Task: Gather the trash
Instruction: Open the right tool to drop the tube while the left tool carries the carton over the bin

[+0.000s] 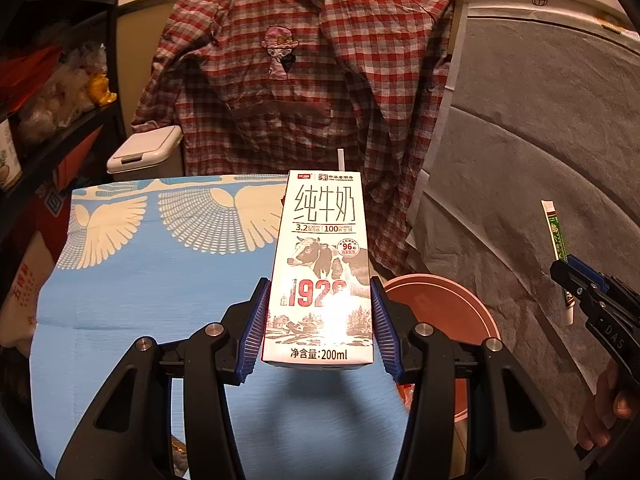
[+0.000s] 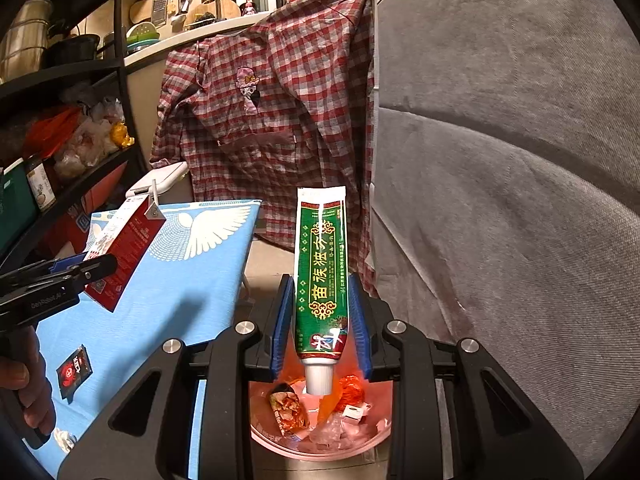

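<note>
My left gripper (image 1: 319,320) is shut on an upright white milk carton (image 1: 320,264) with a cow print and a straw on top, held above the blue cloth table (image 1: 140,320). My right gripper (image 2: 322,320) is shut on a green toothpaste tube (image 2: 322,264), cap pointing down, directly over the pink bin (image 2: 376,438). The bin holds wrappers and crumpled plastic. In the left wrist view the bin (image 1: 448,312) sits just right of the carton, and the right gripper (image 1: 576,280) with the tube (image 1: 555,236) shows at the far right. The carton (image 2: 124,252) and left gripper (image 2: 86,268) appear at the right wrist view's left.
A small dark sachet (image 2: 74,370) and a foil scrap (image 2: 64,438) lie on the blue cloth. A plaid shirt (image 1: 304,80) hangs behind the table. A white lidded bin (image 1: 144,152) stands at the back left, shelves (image 1: 48,112) at left, a grey sofa (image 2: 500,200) at right.
</note>
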A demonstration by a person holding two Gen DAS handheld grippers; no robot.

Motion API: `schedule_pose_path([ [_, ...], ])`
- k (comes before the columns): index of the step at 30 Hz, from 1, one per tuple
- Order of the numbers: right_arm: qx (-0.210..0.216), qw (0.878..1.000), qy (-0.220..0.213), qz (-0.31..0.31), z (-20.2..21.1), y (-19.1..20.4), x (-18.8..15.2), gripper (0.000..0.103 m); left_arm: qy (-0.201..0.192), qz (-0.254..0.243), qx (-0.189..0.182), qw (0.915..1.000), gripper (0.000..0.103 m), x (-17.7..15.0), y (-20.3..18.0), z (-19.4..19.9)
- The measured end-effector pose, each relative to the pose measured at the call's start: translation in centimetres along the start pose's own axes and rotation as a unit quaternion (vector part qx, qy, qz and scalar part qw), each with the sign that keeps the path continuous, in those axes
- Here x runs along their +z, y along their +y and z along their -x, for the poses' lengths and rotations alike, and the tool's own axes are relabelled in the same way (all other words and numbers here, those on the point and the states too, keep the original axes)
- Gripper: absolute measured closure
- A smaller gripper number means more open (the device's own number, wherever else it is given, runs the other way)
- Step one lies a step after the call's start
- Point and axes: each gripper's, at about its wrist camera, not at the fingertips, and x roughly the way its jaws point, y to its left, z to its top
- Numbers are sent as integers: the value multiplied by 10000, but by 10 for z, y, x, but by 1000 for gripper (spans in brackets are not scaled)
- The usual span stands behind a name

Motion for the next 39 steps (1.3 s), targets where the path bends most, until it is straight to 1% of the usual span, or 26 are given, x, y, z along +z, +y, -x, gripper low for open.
schedule_pose_path([
  [11,5,10000,68,-40,-3,-10,-1,75,31,-122,-108,9999,55,-3,-26,-8],
  [17,-36,9999,123,-114,-7,-16,-2,75,108,-186,-159,9996,55,-5,-37,-16],
  [20,-53,9996,219,-174,-12,-20,-3,75,172,-197,-233,9994,55,-7,-42,-20],
  [23,3,9990,352,-261,-18,-21,-5,75,269,-276,-406,9984,55,-9,-50,-25],
  [27,27,9988,451,-202,-24,-17,-9,75,416,-368,-557,9969,55,-15,-62,-32],
  [34,38,9977,648,-195,-38,-14,-12,75,721,-452,-654,9942,55,-26,-77,-52],
  [39,-40,9963,818,-261,-51,-18,-15,74,903,-461,-734,9921,54,-31,-91,-64],
])
